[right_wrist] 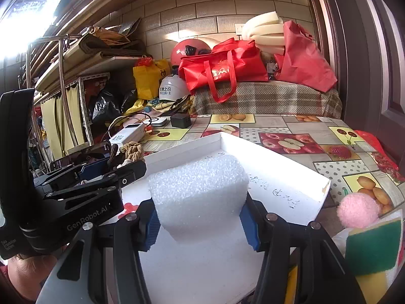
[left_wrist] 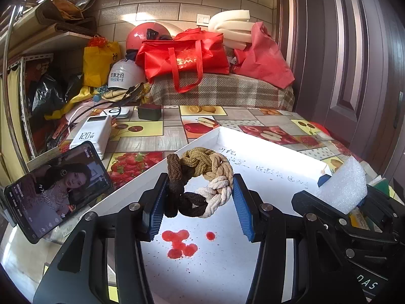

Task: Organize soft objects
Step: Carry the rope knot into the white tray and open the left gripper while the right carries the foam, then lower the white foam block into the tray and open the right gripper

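Held clenched in left tool (left_wrist: 200,202): braided rope ring (left_wrist: 200,179), above white tray (left_wrist: 265,157). Right tool (right_wrist: 200,220), just beside, gripped foam block (right_wrist: 197,192) w/ long axis across pads. Tray floor directly below both, on fruit-print counter (right_wrist: 291,126).

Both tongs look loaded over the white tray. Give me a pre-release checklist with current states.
1. Left tongs clamp the braided brown-to-cream rope ring: ok.
2. Right tongs clamp the white foam block: ok.
3. Both items above the shallow white cardboard tray: ok.
4. Tray floor under them bare apart from red stains: ok.
5. Drop height: cannot tell.
6. Pink fluffy ball and green-yellow sponge still outside tray: not ok.
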The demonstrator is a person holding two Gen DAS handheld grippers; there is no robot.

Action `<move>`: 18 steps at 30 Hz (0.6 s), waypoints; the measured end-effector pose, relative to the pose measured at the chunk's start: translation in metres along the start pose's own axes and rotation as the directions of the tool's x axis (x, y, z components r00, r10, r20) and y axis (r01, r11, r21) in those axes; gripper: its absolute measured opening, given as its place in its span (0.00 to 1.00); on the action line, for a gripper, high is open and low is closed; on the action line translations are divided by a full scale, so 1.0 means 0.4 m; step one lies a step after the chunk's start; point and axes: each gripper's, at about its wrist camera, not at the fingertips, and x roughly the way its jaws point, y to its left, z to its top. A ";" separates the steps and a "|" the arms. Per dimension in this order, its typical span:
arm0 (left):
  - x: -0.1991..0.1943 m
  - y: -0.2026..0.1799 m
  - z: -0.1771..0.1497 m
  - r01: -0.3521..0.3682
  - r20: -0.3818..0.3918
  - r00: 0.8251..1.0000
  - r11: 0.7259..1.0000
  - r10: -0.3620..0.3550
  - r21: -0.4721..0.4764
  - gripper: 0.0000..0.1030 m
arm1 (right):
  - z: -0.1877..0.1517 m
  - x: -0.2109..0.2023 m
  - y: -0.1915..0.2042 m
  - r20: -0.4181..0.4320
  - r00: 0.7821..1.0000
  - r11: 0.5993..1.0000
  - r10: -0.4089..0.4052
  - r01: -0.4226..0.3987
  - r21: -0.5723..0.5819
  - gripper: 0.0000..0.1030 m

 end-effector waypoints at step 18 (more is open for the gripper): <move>-0.009 0.043 0.006 -0.040 0.015 0.999 0.997 0.042 -0.071 1.00 | 0.004 -0.005 -0.013 0.022 0.999 0.999 -0.041 0.040 0.028 0.82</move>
